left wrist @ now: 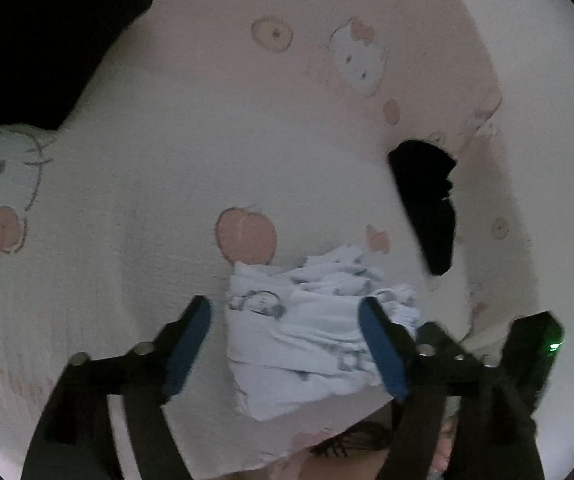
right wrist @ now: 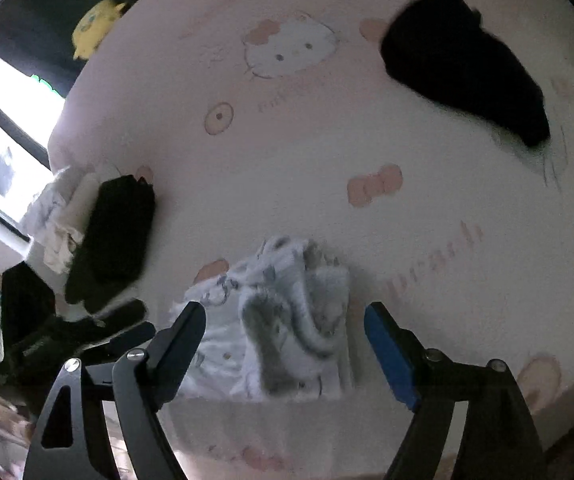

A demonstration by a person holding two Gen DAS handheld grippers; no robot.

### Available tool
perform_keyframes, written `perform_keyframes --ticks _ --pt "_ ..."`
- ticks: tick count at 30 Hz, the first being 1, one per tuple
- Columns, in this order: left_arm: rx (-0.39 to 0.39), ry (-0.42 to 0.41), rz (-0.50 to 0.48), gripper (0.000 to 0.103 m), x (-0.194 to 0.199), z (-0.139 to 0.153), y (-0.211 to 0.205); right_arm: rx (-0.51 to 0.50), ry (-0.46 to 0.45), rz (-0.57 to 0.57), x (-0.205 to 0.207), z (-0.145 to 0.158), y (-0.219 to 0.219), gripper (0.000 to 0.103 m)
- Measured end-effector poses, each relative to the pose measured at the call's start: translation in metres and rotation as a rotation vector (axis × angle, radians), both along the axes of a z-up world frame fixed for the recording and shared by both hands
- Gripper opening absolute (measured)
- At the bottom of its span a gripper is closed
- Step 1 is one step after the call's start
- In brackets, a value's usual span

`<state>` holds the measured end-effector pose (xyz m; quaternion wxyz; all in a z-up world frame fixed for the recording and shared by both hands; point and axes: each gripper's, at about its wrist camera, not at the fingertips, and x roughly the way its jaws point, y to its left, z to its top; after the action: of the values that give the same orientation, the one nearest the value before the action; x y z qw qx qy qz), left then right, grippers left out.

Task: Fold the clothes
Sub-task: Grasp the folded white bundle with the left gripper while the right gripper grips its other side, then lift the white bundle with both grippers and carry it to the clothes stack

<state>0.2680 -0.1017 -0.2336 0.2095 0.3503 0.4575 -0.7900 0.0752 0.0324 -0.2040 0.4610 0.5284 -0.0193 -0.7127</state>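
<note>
Surface: a bed (right wrist: 287,200) under a pale pink sheet printed with cartoon cat faces, bows and round shapes.
Near edge: a folded white printed garment (left wrist: 307,336) lies flat on the sheet.
Far side: a black garment (right wrist: 467,72) lies crumpled, well apart.
Left edge: a dark folded piece (right wrist: 115,236) rests against a white crumpled pile (right wrist: 59,216).

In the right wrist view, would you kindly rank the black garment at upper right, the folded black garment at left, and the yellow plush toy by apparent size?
1. black garment at upper right
2. folded black garment at left, only slightly smaller and nearer the camera, so unsure
3. yellow plush toy
</note>
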Motion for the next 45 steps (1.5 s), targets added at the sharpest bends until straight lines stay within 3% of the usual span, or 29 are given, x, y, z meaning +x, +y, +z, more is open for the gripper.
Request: perform_keyframes --ticks 8,15,23,30,35,36,38,39,45 --pt "-0.136 -0.095 -0.101 0.077 -0.003 0.009 0.026 -0.003 -0.078 0.015 0.005 -0.005 0.012 0.082" --pt "-0.087 -0.115 -0.132 0.077 -0.011 -0.015 0.028 -0.023 -0.188 -0.025 0.000 -0.023 0.014 0.085" --pt "-0.155 -0.126 -0.149 0.076 -0.016 -0.024 0.032 -0.018 -0.234 0.006 -0.005 -0.048 -0.004 0.085" --pt "-0.138 -0.077 -0.108 0.072 -0.010 -0.034 0.028 -0.133 -0.322 -0.027 -0.016 -0.061 -0.002 0.086" --pt "-0.147 -0.072 -0.114 0.067 -0.013 -0.035 0.027 -0.121 -0.269 0.023 -0.011 -0.058 -0.008 0.085" --pt "-0.147 -0.070 -0.113 0.066 -0.013 -0.036 0.027 -0.110 -0.243 0.036 -0.010 -0.056 -0.010 0.083" --pt "-0.143 -0.065 -0.107 0.066 -0.014 -0.036 0.026 -0.089 -0.188 0.038 -0.007 -0.056 -0.013 0.070" --pt "-0.140 -0.061 -0.103 0.066 -0.014 -0.036 0.026 -0.073 -0.157 0.028 -0.006 -0.057 -0.015 0.053" --pt "-0.132 -0.062 -0.088 0.055 -0.016 -0.031 0.024 -0.008 -0.074 0.012 0.003 -0.050 -0.023 0.041"
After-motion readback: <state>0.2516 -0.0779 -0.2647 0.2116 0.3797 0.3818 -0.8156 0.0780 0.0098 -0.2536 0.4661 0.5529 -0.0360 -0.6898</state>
